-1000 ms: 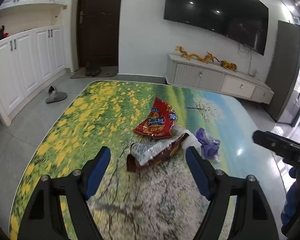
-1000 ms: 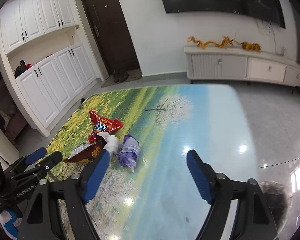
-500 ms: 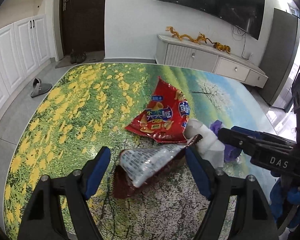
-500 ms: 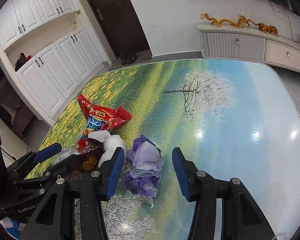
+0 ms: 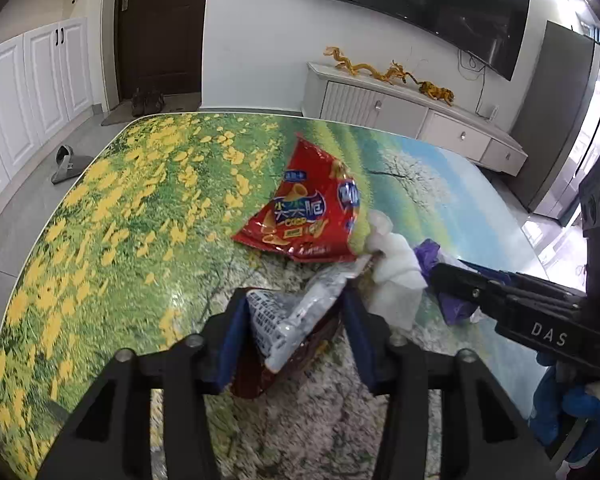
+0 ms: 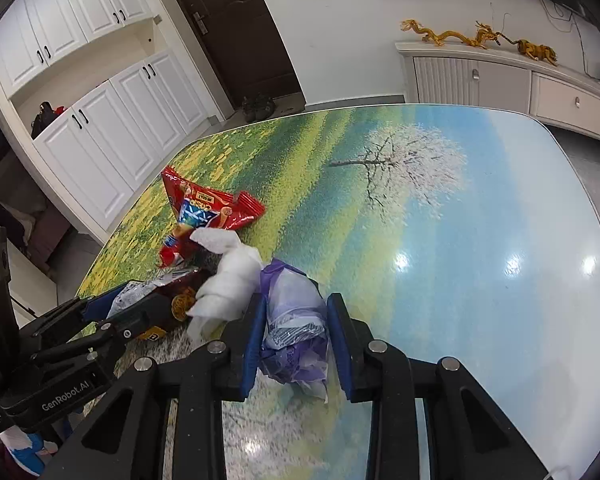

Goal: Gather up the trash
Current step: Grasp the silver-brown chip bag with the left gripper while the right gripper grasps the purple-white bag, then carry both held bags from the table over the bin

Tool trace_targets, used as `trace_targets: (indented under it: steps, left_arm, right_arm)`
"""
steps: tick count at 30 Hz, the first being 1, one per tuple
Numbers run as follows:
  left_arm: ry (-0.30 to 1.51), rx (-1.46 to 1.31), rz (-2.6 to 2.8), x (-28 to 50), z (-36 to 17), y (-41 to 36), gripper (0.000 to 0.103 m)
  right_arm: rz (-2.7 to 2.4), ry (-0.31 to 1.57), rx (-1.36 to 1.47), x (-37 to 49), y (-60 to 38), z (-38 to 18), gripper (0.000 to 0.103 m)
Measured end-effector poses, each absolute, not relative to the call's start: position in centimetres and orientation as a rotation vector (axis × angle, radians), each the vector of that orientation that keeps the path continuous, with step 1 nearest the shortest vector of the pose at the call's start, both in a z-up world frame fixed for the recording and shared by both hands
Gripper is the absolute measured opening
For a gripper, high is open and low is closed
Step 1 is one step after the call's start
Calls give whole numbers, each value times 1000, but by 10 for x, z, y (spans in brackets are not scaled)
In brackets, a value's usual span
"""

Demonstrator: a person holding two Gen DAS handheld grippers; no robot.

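1. Between my left claw's blue pads sits the crumpled brown-and-silver wrapper; both pads press its sides, so I read this claw as clamped on it, low over the table.
2. My right claw is closed around the purple plastic wad, which bulges between its pads and hangs out below them.
3. Just ahead of the left claw, slightly right, lies the red snack bag, flat on the tabletop and touching the white tissue clump beside it.
4. That tissue lies between my two claws, touching the wrapper on one side and the purple wad on the other.
5. Left of the left claw the table runs wide and bare to its rounded edge; beyond that edge is floor with a grey slipper.
6. Ahead and right of the right claw the glossy surface stretches open to the far rim, with the low white sideboard past it.
7. My claws are close together: the right one's black body crosses the left view's right side and hides part of the purple wad.
8. I cannot make out the wrapper's underside, nor whether either piece is lifted clear of the table.
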State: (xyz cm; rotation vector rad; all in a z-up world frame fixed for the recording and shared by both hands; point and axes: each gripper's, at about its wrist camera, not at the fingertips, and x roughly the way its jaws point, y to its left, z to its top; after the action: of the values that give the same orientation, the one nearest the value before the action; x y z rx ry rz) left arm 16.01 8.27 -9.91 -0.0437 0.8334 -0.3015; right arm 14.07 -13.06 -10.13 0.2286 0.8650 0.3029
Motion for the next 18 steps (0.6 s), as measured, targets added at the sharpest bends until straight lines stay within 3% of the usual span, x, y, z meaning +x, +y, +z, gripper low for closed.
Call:
trace_targets:
  steps: [2,4,18]
  left_arm:
    - [838,-69,-314,153,-98,82,26]
    - [837,-90,-316,142,-95,81,23]
    - [774,-110,-257,56,-58,66,22]
  right_arm:
    - [302,867,235,133,-133,-101,29]
    - [301,867,240,124,-136,-100,29]
    - [259,797,234,45,-167,-67,29]
